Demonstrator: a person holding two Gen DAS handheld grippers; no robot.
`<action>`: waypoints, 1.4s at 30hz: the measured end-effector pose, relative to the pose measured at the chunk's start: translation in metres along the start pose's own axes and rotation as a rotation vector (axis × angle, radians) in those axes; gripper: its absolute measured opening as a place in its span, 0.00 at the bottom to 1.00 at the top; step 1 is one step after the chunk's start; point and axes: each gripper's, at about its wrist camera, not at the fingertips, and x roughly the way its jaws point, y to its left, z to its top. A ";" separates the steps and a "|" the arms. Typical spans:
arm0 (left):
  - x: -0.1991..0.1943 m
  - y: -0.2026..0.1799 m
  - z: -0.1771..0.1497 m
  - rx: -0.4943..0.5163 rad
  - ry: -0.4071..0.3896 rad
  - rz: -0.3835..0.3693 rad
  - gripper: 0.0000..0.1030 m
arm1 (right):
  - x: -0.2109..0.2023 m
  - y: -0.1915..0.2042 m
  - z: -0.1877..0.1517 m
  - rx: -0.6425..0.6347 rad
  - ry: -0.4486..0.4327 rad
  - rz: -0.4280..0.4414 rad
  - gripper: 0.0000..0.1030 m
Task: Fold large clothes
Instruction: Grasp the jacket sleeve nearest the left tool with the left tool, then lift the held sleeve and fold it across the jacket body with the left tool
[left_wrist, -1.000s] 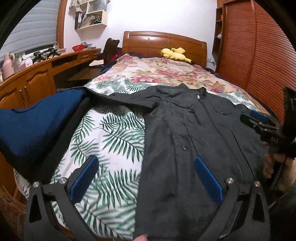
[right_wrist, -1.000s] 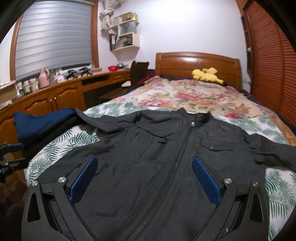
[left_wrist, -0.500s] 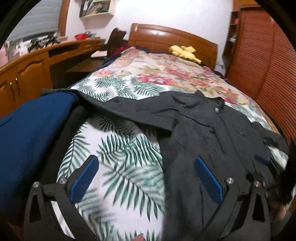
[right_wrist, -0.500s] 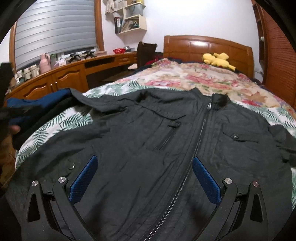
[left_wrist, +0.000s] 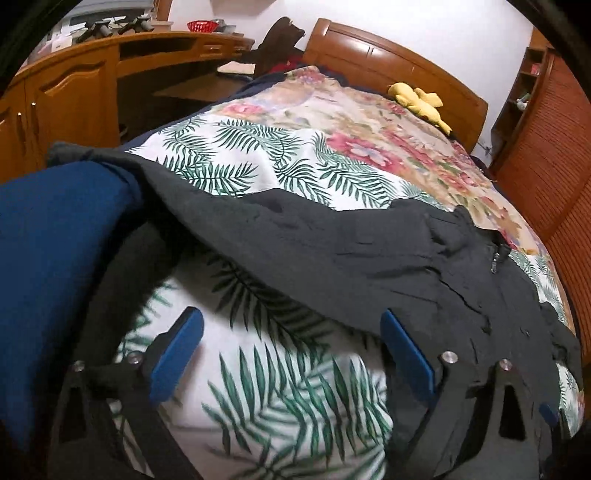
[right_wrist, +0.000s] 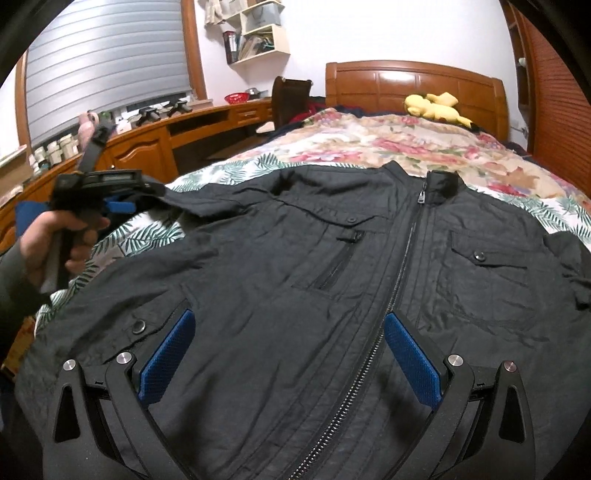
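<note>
A dark grey zip jacket lies face up, spread across the leaf-print bed cover. Its left sleeve stretches out to the left onto a folded blue cloth. My left gripper hovers just short of that sleeve. Its jaws are closing, with only the bed cover showing between the blue pads. In the right wrist view a hand holds the left gripper at the sleeve's end. My right gripper stands open low over the jacket's front, straddling the zip.
A yellow plush toy lies by the wooden headboard. A wooden desk with cupboards runs along the left, with a chair at its far end. Slatted wardrobe doors line the right.
My left gripper has swung left from the jacket's body to its sleeve, and its jaws have narrowed a little. The right gripper sank closer to the jacket, then held still.
</note>
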 end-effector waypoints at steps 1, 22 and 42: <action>0.003 0.000 0.002 0.000 -0.001 0.009 0.80 | -0.001 0.001 0.000 -0.005 -0.002 -0.001 1.00; -0.050 -0.151 0.032 0.318 -0.078 -0.058 0.00 | -0.029 -0.008 0.001 -0.027 -0.042 -0.040 1.00; -0.072 -0.129 -0.046 0.313 0.066 -0.183 0.19 | -0.030 -0.020 -0.010 -0.012 -0.017 -0.041 1.00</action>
